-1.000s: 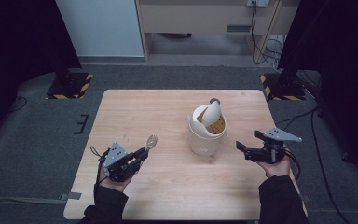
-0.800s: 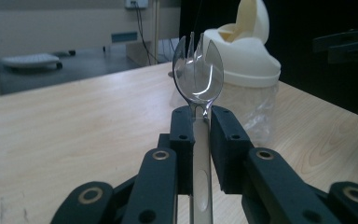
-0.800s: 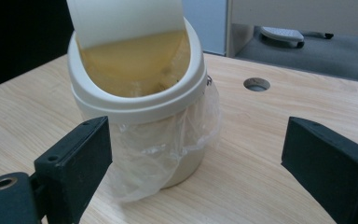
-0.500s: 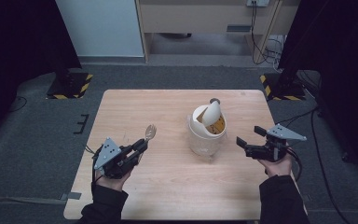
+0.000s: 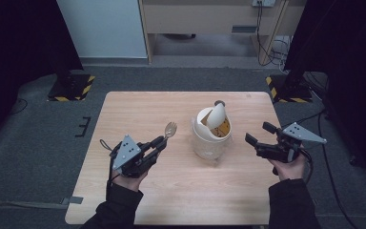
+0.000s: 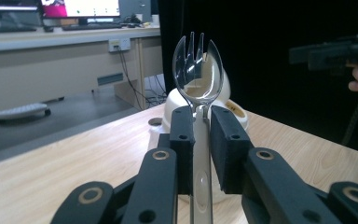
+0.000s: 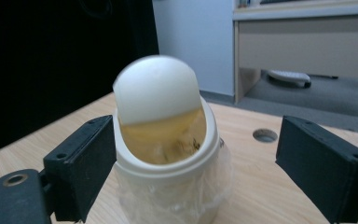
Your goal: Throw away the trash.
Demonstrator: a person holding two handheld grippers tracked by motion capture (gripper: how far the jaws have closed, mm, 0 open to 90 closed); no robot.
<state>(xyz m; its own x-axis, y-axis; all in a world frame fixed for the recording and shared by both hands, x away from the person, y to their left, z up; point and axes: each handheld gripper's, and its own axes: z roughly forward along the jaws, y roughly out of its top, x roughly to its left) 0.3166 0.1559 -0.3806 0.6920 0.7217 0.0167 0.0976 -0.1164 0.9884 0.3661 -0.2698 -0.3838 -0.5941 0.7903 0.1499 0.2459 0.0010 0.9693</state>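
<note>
1 overhead, 2 close jaw-mounted cameras

**Spork and Lidded Bin: Current Positions**

The clear plastic spork (image 6: 198, 70) is clamped by its handle, with the tined bowl projecting beyond the pads and raised off the table. The cream bin (image 5: 211, 133) stands upright near the table centre. Its swing lid (image 7: 157, 88) is tilted open, exposing a brownish interior.

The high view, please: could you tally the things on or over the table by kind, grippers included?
Grippers: 2, left gripper and right gripper
Clear plastic sporks: 1, spork
Small white swing-lid bins: 1, bin
Total: 4
</note>
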